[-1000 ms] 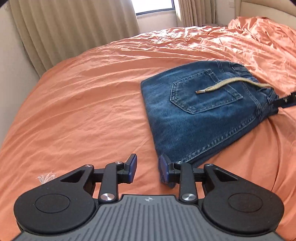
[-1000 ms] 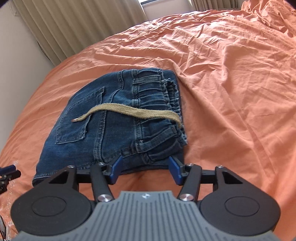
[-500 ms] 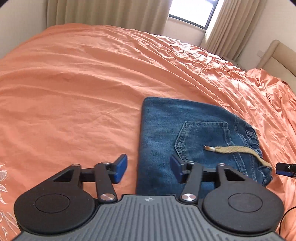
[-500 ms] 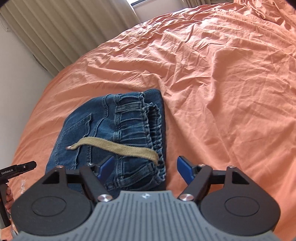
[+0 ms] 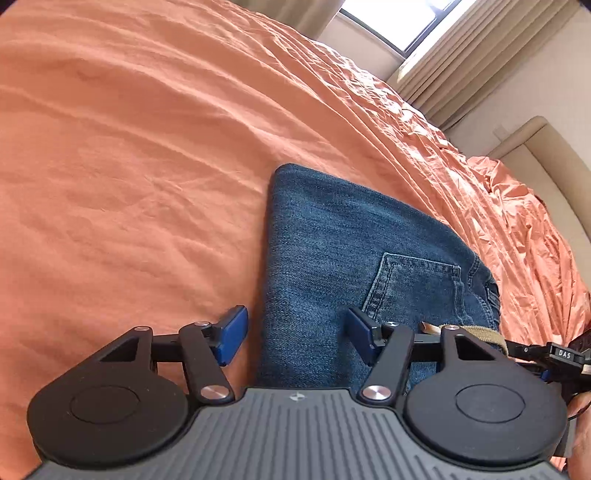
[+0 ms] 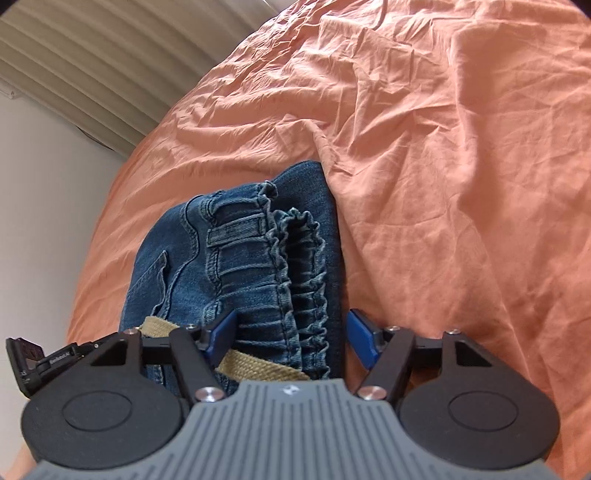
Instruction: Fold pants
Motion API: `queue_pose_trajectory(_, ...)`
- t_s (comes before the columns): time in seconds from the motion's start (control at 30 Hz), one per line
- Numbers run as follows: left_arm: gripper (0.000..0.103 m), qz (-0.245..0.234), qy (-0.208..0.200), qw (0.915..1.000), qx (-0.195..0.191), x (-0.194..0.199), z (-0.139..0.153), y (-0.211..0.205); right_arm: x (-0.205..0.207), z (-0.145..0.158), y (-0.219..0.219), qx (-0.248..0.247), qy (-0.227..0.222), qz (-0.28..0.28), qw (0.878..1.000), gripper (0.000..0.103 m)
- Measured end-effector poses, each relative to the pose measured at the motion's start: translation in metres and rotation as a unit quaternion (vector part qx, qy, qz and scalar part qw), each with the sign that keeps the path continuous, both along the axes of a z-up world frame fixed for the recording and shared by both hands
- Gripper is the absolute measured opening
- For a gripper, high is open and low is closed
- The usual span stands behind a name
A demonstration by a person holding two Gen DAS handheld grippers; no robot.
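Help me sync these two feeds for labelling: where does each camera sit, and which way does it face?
Left wrist: rides on the left gripper, facing along its open fingers over the folded edge of the jeans toward the window; the right gripper shows at the right edge.
Right wrist: rides on the right gripper, facing along its open fingers over the elastic waistband toward the curtain; the left gripper shows at the left edge.
Shared: the jeans, tan drawstring and orange bedsheet.

right tongs (image 6: 291, 339): spread wide | over folded pants (image 6: 236, 273) waistband | orange sheet (image 6: 461, 166)
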State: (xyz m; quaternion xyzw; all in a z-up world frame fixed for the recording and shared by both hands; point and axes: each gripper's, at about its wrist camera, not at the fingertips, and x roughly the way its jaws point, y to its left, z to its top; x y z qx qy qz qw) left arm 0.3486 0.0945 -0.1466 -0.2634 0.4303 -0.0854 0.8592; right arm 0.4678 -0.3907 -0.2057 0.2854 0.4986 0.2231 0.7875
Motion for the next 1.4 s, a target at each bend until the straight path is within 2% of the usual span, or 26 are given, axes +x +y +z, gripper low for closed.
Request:
queue_pose_trajectory(0.1,0.065,0.015,-0.002,0.9991,-0.039,0.006,-0.011,0.009,0.004,-0.015,-0.005,0.039,0.009,0.001,0.999,0.065)
queue_pose_trajectory(0.17,0.061,0.016,-0.004,0.9986,-0.05,0.011,-0.016,0.011,0.007,-0.022,-0.007,0.065,0.011,-0.003,0.998,0.065)
queue_pose_trajectory(0.2,0.059,0.014,-0.006,0.9985,-0.053,0.013,-0.018,0.011,0.008,-0.024,-0.007,0.072,0.01,-0.004,0.997,0.062)
queue_pose_trajectory(0.3,0.045,0.014,-0.009,0.9981,-0.059,0.016,-0.02,0.008,0.01,-0.027,-0.003,0.09,0.006,-0.011,0.996,0.053)
queue_pose_trajectory(0.33,0.036,0.017,-0.01,0.9981,-0.058,0.017,-0.02,0.005,0.01,-0.027,-0.002,0.092,0.004,-0.011,0.996,0.051)
queue_pose_trajectory(0.37,0.031,0.021,-0.01,0.9985,-0.05,0.017,-0.018,0.002,0.009,-0.027,-0.002,0.092,0.001,-0.012,0.996,0.046)
queue_pose_trajectory(0.57,0.008,0.025,-0.022,0.9994,0.007,0.012,0.002,-0.013,0.006,-0.001,0.007,0.059,-0.014,-0.005,0.998,0.027)
queue_pose_trajectory(0.77,0.006,0.021,-0.039,0.9986,0.03,0.003,0.029,-0.017,-0.001,0.034,0.018,0.027,-0.035,-0.004,0.999,0.021)
queue_pose_trajectory(1.0,0.006,0.01,-0.075,0.9962,0.044,-0.024,0.073,-0.013,-0.027,0.094,0.042,-0.001,-0.073,0.021,0.997,0.019)
queue_pose_trajectory(1.2,0.006,0.023,-0.091,0.9947,0.044,-0.054,0.107,0.029,-0.052,0.135,0.091,0.0,-0.102,0.057,0.993,0.019)
queue_pose_trajectory(1.4,0.006,0.04,-0.094,0.9926,0.066,-0.083,0.144,0.091,-0.07,0.158,0.164,0.017,-0.115,0.102,0.988,0.019)
